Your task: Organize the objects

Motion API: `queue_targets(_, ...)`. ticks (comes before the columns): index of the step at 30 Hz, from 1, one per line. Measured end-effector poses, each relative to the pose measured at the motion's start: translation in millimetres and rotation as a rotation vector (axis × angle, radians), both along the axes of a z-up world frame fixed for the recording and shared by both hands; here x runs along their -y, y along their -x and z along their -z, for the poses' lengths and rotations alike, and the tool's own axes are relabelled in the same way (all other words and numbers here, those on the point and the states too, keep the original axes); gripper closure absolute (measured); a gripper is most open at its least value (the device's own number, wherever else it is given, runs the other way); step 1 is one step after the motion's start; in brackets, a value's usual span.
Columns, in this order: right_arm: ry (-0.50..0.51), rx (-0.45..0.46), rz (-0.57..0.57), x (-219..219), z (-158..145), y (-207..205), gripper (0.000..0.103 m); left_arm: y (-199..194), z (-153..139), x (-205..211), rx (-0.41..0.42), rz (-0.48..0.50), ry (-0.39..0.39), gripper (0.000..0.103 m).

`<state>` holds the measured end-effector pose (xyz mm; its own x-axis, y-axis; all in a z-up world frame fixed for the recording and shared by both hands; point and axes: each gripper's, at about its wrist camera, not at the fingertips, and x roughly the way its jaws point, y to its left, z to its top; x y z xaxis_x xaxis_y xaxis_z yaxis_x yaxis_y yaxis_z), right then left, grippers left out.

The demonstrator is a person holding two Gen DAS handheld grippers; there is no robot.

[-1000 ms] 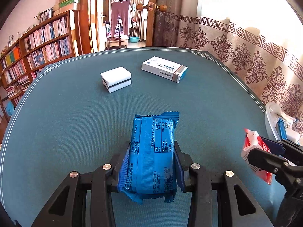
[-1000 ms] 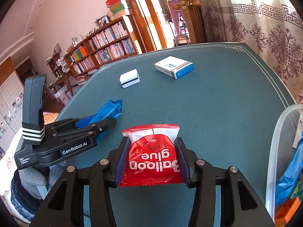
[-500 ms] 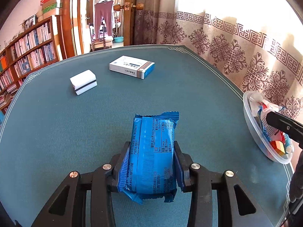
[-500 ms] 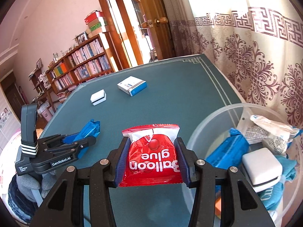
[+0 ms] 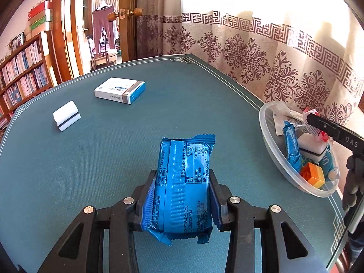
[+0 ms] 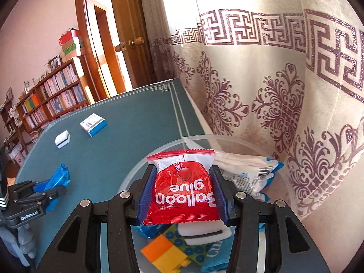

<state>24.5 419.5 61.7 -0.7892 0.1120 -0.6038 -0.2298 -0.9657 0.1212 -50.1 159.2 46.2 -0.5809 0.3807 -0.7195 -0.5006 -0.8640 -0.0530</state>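
My left gripper point(image 5: 182, 182) is shut on a blue snack packet point(image 5: 183, 186) and holds it above the green table point(image 5: 91, 159). My right gripper point(image 6: 182, 179) is shut on a red "Balloon glue" packet point(image 6: 183, 193) and hangs over the clear plastic bowl point(image 6: 134, 177) at the table's right edge. That bowl point(image 5: 273, 159) holds several items: a blue packet point(image 5: 291, 145), a white sponge point(image 5: 311, 145), an orange block point(image 5: 312, 174). In the right wrist view the left gripper point(image 6: 56, 186) with its blue packet point(image 6: 58, 176) shows at lower left.
A white and blue box point(image 5: 120, 90) and a white sponge with a dark stripe point(image 5: 66, 115) lie at the far side of the table. A patterned curtain point(image 5: 273, 52) hangs close behind the bowl. Bookshelves point(image 5: 20, 72) and an open door stand beyond the table.
Both grippers have swung right. The right gripper with the red packet went from above the table to above the bowl. The left gripper with the blue packet moved nearer the bowl.
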Motion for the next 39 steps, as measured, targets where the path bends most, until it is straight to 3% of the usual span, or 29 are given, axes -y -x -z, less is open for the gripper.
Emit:
queue_targets(8, -0.013, 0.002, -0.007, -5.0, 4.2, -3.0, 0.053, -6.4, -7.6, -24.7, -0.009, 0.059, -0.004, 0.060)
queue_targets(11, 0.019, -0.018, -0.013, -8.2, 1.4, -9.0, 0.047, -8.8, -11.3, -34.5, -0.015, 0.082, -0.007, 0.060)
queue_targets(24, 0.027, -0.061, -0.002, -14.2, -4.6, -37.1, 0.047, -17.4, -20.5, -82.9, -0.011, 0.188, -0.024, 0.060)
queue_targets(39, 0.057, -0.089, 0.045, -29.0, -7.8, -45.8, 0.047, -67.3, -23.9, -129.2, 0.004, 0.382, -0.045, 0.060)
